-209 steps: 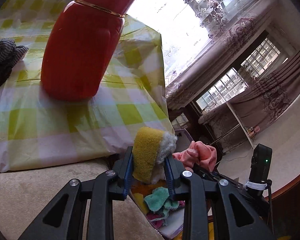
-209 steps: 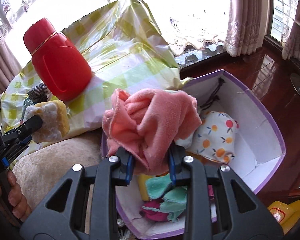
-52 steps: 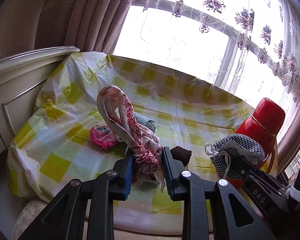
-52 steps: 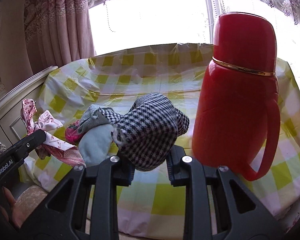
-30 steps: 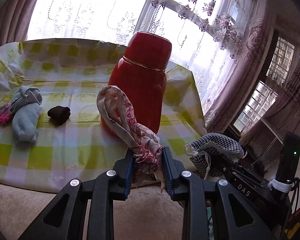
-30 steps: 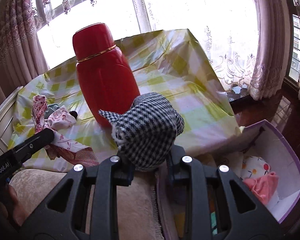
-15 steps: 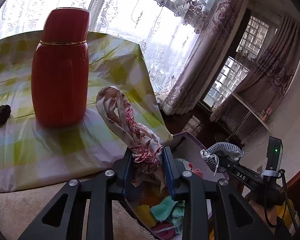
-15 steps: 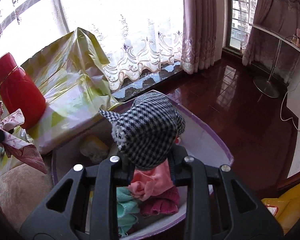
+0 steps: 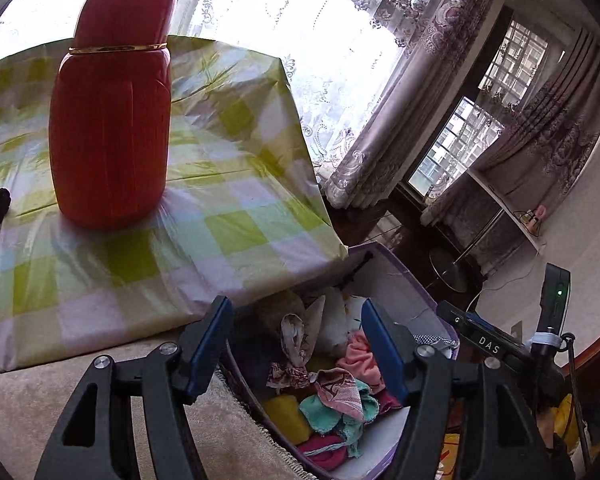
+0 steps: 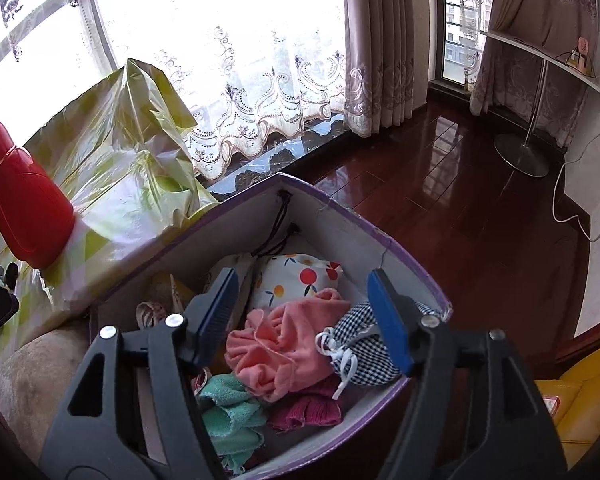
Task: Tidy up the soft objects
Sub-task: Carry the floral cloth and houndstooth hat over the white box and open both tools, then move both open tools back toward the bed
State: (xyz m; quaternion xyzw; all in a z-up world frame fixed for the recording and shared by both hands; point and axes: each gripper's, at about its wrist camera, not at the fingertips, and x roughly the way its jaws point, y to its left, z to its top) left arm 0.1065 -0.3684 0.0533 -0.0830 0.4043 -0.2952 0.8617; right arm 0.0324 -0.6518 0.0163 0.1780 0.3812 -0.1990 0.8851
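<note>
Both pairs of fingers are spreading above the purple box

My left gripper (image 9: 296, 344) is opening, empty, over the purple box (image 10: 340, 216), the red-patterned scarf (image 9: 296, 360) lying loose inside it. My right gripper (image 10: 304, 316) is opening too, nothing pressed between its pads, with the checked pouch (image 10: 364, 344) resting beside the pink cloth (image 10: 284, 348). The red flask (image 9: 112, 120) is standing on the desk's checked cover (image 9: 236, 208), far left.

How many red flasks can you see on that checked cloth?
1. The red flask stands upright on the green-checked tablecloth, beside the purple box of soft things. Parts of the table lie outside both views, so another could be hidden.
</note>
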